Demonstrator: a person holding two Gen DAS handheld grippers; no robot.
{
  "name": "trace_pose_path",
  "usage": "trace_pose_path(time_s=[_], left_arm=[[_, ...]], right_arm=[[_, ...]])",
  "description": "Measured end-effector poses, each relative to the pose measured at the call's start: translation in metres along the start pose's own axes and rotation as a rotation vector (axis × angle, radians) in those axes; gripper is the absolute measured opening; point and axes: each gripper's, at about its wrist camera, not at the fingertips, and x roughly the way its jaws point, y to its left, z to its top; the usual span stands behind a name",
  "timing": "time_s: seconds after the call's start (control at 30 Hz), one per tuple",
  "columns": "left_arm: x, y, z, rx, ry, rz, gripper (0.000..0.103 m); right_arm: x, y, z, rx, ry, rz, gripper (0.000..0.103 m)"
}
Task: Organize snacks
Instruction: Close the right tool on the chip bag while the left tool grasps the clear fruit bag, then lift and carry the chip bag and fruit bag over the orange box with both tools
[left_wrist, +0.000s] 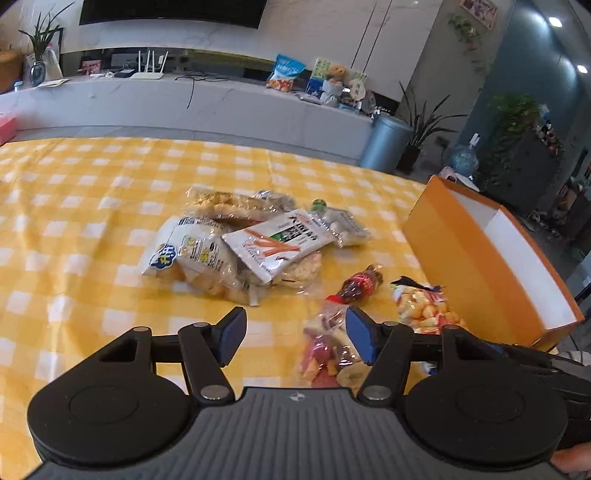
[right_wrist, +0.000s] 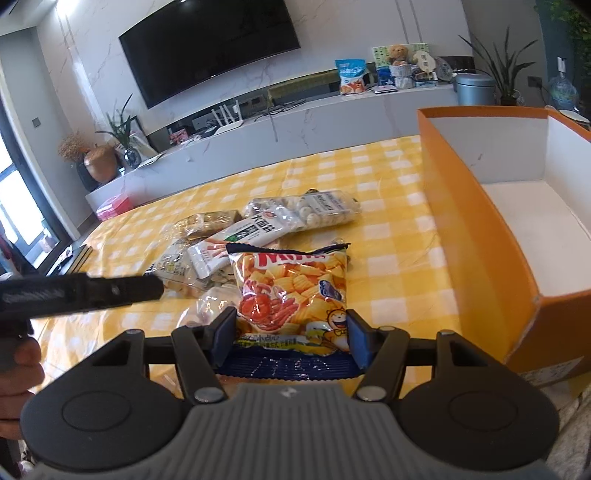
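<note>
Snacks for sorting lie on a desk (left_wrist: 92, 192) covered with a yellow-and-white checked cloth. One of them, an orange chip bag (right_wrist: 295, 291) printed with a crab, is clamped by its dark blue bottom seam between the blue pads of the right hand-held gripper (right_wrist: 291, 338), held clear of the cloth. Taking this chip bag as the landmark: behind it and to its left in the right wrist view lies the main heap of snacks (left_wrist: 240, 243), with a white packet of stick biscuits (left_wrist: 275, 242) on top and a clear packet of pale round sweets (right_wrist: 314, 212) at the far edge. Just left of the chip bag in the left wrist view lies a small cola-bottle-shaped candy (left_wrist: 360, 286). In front of that candy lies a clear bag of dried fruit pieces (left_wrist: 328, 350). The left hand-held gripper (left_wrist: 295, 334) hangs over the near edge of the fruit bag with its jaws spread and nothing between its pads. To the right of the chip bag stands an open orange box (right_wrist: 476, 229) with a white inside. Far behind the chip bag, beyond the desk, a white ledge (right_wrist: 295, 122) runs below a wall-mounted television (right_wrist: 210, 44).
</note>
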Motion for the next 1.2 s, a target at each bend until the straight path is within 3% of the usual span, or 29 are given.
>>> trace_pose_path(time_s=[0.07, 0.2, 0.3, 0.4, 0.5, 0.67, 0.77, 0.87, 1.2], left_arm=[[0.001, 0.000, -0.001, 0.004, 0.026, -0.018, 0.092], [-0.001, -0.009, -0.012, 0.046, 0.042, -0.107, 0.102], [0.010, -0.026, -0.023, 0.107, 0.095, -0.112, 0.102], [0.024, -0.040, -0.031, 0.172, 0.115, -0.071, 0.102], [0.036, -0.040, -0.029, 0.159, 0.121, -0.059, 0.103], [0.054, -0.030, -0.024, 0.106, 0.157, -0.053, 0.103], [0.062, -0.032, -0.027, 0.114, 0.178, -0.035, 0.102], [0.067, -0.038, -0.028, 0.125, 0.197, -0.026, 0.081], [0.055, -0.045, -0.033, 0.146, 0.163, 0.068, 0.076]], right_arm=[[0.000, -0.004, -0.001, 0.013, 0.006, -0.004, 0.061], [0.004, -0.013, -0.002, 0.056, 0.040, -0.032, 0.061], [0.006, -0.018, -0.003, 0.076, 0.059, -0.043, 0.061], [0.006, -0.016, -0.004, 0.065, 0.060, -0.052, 0.060], [0.009, -0.019, -0.005, 0.069, 0.063, -0.114, 0.060], [0.006, -0.028, -0.003, 0.121, 0.063, -0.096, 0.059], [0.006, -0.026, -0.003, 0.117, 0.066, -0.072, 0.059], [0.005, -0.025, -0.003, 0.109, 0.062, -0.079, 0.059], [0.002, -0.023, -0.002, 0.106, 0.051, -0.060, 0.059]])
